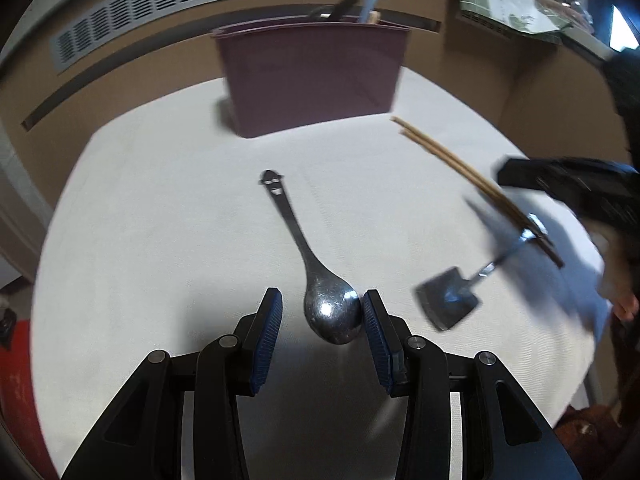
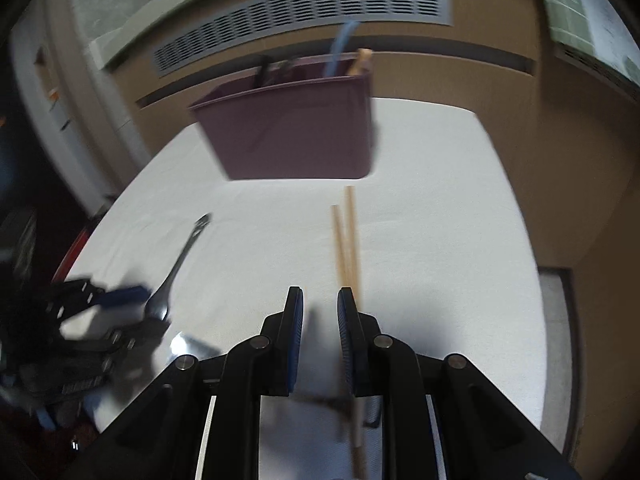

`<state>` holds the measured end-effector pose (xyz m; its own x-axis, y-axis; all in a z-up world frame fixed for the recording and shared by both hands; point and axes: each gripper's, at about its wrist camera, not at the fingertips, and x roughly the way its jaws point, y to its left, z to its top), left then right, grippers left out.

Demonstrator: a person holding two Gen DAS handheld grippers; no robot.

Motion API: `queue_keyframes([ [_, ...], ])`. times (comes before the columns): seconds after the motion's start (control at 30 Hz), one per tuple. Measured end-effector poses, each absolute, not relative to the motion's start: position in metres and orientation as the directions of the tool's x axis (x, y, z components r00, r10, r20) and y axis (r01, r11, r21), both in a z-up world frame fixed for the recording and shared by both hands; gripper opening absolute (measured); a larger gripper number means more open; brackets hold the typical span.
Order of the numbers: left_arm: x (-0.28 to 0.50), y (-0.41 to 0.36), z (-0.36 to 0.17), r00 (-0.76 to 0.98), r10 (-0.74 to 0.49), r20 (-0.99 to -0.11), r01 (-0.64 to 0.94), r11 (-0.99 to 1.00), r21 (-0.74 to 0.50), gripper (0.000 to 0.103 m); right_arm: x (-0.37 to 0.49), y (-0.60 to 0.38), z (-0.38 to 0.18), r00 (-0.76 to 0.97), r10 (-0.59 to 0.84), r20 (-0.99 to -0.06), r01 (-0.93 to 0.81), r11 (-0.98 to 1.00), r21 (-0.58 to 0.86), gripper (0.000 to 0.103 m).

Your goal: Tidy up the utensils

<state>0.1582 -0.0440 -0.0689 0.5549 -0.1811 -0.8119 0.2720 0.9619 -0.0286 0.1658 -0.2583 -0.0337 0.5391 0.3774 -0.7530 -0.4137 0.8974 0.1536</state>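
A steel spoon [image 1: 332, 312] lies on the white table [image 1: 160, 240], its handle pointing toward a mauve bin [image 1: 312, 80]. My left gripper [image 1: 322, 304] is open, and the spoon's bowl lies between its blue pads without being pressed. A pair of wooden chopsticks [image 1: 460, 168] lies to the right, crossing the handle of a small metal spatula [image 1: 448, 300]. In the right wrist view my right gripper [image 2: 320, 300] hovers over the chopsticks [image 2: 346, 240], which run under its right finger. Its jaws stand a little apart with nothing between them. The spoon [image 2: 176, 268] and left gripper [image 2: 100, 312] show at left.
The mauve bin [image 2: 292, 136] stands at the table's far edge with a blue handle [image 2: 340, 52], a wooden one and dark ones sticking out. Behind it runs a brown wall with a grey vent grille [image 2: 304, 12]. The table edge drops off at right.
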Motion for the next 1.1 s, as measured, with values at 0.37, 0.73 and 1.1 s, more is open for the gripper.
queue_keyframes([
  [0.37, 0.168, 0.017, -0.052, 0.589, -0.145, -0.795, 0.099, 0.989, -0.107, 0.043, 0.113, -0.222, -0.053, 0.363, 0.448, -0.817, -0.774, 0.634, 0.004, 0.018],
  [0.73, 0.166, 0.018, -0.051, 0.595, -0.172, -0.785, 0.107, 0.985, -0.135, 0.043, 0.154, -0.182, -0.061, 0.426, 0.374, -0.824, -0.785, 0.605, -0.131, 0.020],
  [1.1, 0.165, 0.038, -0.064, 0.575, -0.217, -0.789, 0.076, 0.974, -0.212, 0.043, 0.225, -0.195, -0.061, 0.342, 0.454, -0.823, -0.675, 0.728, 0.122, 0.021],
])
